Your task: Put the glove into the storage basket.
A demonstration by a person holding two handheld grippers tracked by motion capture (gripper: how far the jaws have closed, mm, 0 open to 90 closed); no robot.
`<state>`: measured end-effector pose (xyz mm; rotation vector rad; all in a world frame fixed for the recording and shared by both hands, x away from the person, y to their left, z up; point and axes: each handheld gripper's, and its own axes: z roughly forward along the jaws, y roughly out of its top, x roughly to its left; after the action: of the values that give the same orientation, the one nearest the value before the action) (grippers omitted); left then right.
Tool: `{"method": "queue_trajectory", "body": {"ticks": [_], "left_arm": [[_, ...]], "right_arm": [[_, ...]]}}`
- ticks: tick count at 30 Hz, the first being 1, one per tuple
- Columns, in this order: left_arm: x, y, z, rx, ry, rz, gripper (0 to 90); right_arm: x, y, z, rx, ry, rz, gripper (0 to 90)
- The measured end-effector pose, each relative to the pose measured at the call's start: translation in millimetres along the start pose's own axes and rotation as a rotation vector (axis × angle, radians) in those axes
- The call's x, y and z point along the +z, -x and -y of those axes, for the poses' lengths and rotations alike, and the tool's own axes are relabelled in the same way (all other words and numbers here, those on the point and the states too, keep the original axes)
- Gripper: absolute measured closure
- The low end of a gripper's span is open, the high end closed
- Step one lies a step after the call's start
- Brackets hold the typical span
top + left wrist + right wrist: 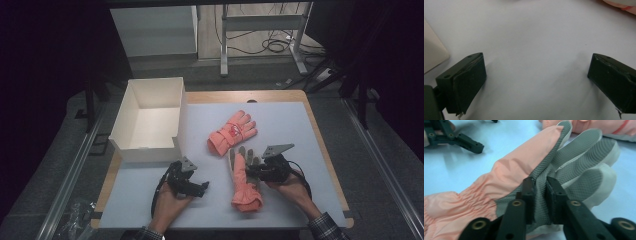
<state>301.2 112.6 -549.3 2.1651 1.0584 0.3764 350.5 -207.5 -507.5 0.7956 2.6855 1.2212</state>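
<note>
Here the right tool (253, 171) has its jaws pinched on the grey palm fabric of the near glove (244, 182), which lies cuff toward the person on the pale surface (300, 135). The left tool (197, 187), jaws spread wide and holding nothing, hovers left of it. A second glove (231, 132) lies farther away, right of the white box (150, 117).

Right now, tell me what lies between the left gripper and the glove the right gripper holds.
Nothing: in the high view, bare mat separates the open left gripper from the near glove, which the right gripper pinches. The left gripper view shows bare mat between its jaws too.
</note>
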Motion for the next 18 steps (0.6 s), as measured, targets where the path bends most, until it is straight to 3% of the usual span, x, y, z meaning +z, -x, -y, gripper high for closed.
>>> {"method": "queue_trajectory", "body": {"ticks": [9,18], "left_arm": [[0.0,0.0,0.0,0.000,0.000,0.000,1.9],[0.0,-0.3,0.0,0.003,0.000,-0.001,1.9]], "right_arm": [[-16.7,7.9,-13.1,0.028,0.051,0.044,64.3],[-16.4,14.1,-27.4,0.029,0.062,0.099,58.7]]}}
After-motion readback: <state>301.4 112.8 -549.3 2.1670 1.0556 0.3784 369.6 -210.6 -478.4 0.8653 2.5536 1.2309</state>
